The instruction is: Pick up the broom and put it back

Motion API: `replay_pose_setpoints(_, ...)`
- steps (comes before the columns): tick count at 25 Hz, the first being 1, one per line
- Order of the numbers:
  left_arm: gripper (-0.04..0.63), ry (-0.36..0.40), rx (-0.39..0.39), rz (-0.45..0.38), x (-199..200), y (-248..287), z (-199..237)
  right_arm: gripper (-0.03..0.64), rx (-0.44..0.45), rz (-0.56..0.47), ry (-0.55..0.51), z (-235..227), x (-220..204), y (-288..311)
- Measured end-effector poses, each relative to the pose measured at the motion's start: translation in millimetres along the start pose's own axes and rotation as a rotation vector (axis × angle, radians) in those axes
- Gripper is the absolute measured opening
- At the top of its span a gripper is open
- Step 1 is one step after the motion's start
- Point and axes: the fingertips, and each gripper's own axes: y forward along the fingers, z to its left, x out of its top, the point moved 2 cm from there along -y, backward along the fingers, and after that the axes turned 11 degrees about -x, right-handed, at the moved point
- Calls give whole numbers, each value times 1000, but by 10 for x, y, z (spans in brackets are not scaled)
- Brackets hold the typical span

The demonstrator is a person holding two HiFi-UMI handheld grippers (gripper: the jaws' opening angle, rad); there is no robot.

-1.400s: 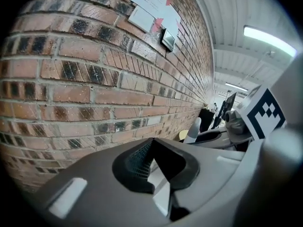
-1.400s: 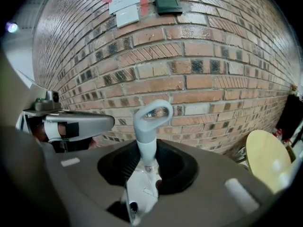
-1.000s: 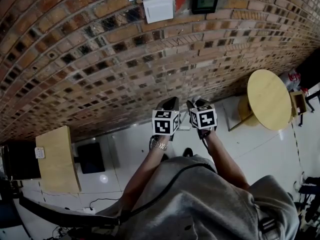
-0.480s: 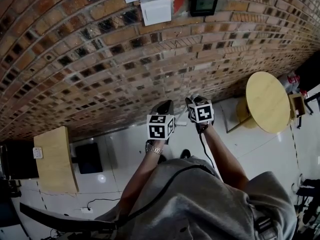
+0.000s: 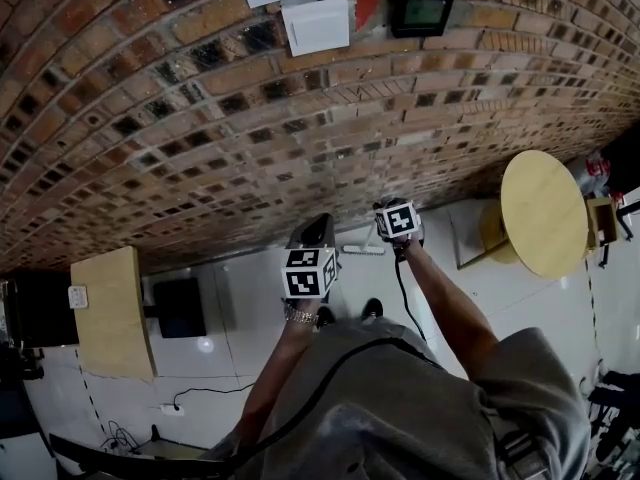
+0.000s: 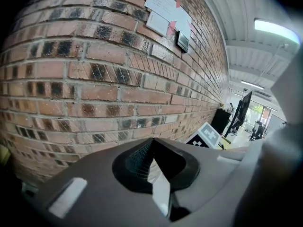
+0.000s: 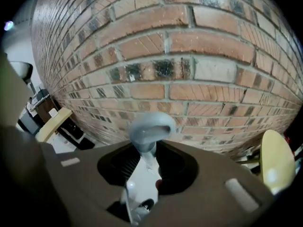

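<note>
The broom's grey hooked handle end [image 7: 149, 129] sticks out past my right gripper [image 7: 147, 148], and its white shaft [image 7: 142, 178] runs back between the jaws, which are shut on it. In the head view the right gripper [image 5: 392, 210] hangs low near the foot of the brick wall, its marker cube facing up. The broom's head is hidden there. My left gripper [image 5: 315, 230] is beside it to the left, and in its own view [image 6: 151, 144] the jaws meet at the tips with nothing held. Both point at the brick wall [image 5: 200, 138].
A round wooden table [image 5: 545, 213] stands at the right by the wall. At the left are a rectangular wooden table [image 5: 105, 313] and a black box [image 5: 180, 308]. A white bar [image 5: 362, 250] lies at the wall's foot. A white switch plate [image 5: 315, 23] hangs above.
The right gripper has sunk toward the floor with the broom handle still in it and looks smaller. The left gripper has drifted a little left and lower in the picture.
</note>
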Motion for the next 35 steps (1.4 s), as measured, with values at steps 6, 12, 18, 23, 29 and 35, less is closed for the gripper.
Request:
replay_pose_setpoints(6, 5, -35, 75, 18, -150, -103, 203, 100, 3, 68, -28, -82, -199, 477)
replay_pose_setpoints(12, 5, -61, 114, 36, -239, -113, 290, 100, 15, -29, -32, -301, 46, 825)
replay_pose_setpoints(18, 5, -75, 127, 52, -315, -98, 287, 101, -27, -7, 24, -646, 386, 1182)
replay_pose_setpoints(23, 5, -79, 135, 57, -333, -102, 302, 242, 54, -7, 87, -663, 575, 1268)
replay_pose_setpoints(29, 5, -78, 131, 55, -323, -89, 303, 258, -2, -11, 94, -676, 561, 1177)
replay_pose_setpoints(35, 5, -63, 108, 52, -293, -40, 276, 197, -85, -95, 130, -763, 533, 769)
